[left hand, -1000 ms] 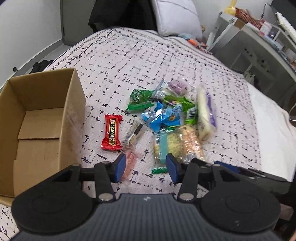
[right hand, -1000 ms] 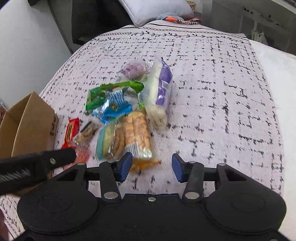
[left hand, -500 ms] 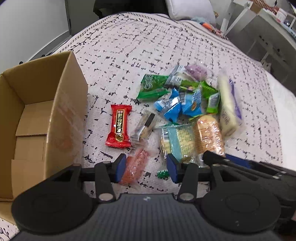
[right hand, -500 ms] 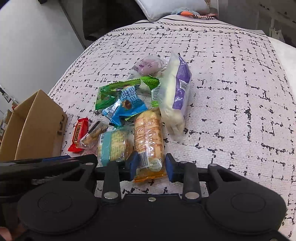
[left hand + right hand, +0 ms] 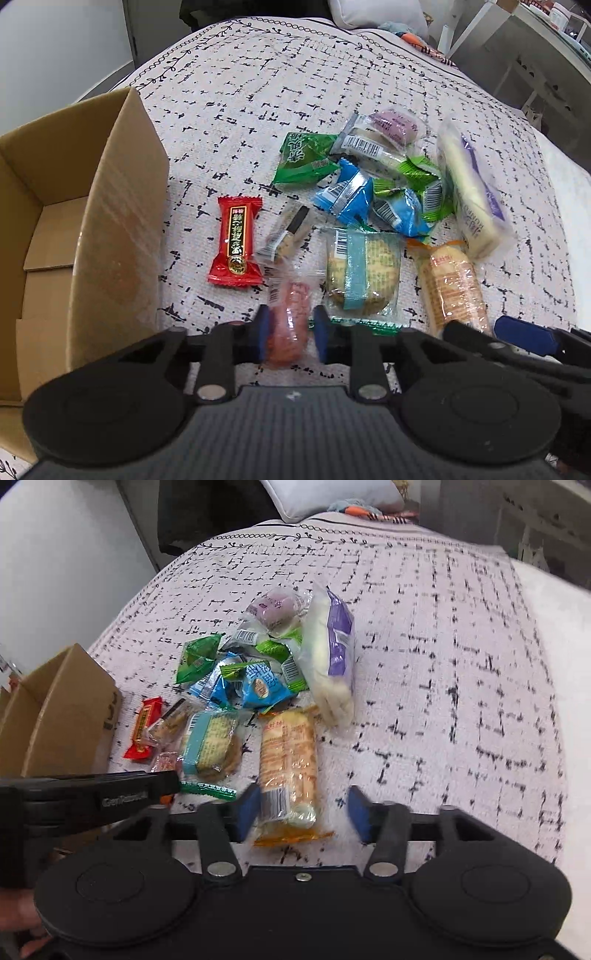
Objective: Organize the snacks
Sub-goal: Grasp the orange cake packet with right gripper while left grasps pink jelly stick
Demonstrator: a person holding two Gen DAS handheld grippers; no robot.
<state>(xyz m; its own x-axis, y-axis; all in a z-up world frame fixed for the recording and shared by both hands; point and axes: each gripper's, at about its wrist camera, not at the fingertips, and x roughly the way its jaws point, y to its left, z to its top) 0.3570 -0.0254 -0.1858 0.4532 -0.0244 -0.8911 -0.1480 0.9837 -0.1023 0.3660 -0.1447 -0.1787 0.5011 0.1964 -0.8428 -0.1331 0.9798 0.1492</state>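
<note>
Pink-wrapped snack [image 5: 287, 321] on the bed [image 5: 258, 92] now sits pinched between the narrowed left tongs [image 5: 289, 329]; right tongs [image 5: 301, 809], spread wider than before, straddle the orange cracker pack [image 5: 289, 760].

A bedroom with a made bed is seen under soft, even light.

The bed is covered by a pale bedspread [image 5: 332, 81] printed with broken black dashes and edged by a leafy vine border; a plain white sheet [image 5: 554, 602] is exposed along its right side. A grey pillow [image 5: 325, 494] is propped at the head, with a small striped cloth [image 5: 369, 511] lying just beside it. White walls [image 5: 55, 554] are seen to the left, a dark upright panel [image 5: 207, 513] behind the bed's head, and white shelving [image 5: 535, 48] holding blurred items to the right.
</note>
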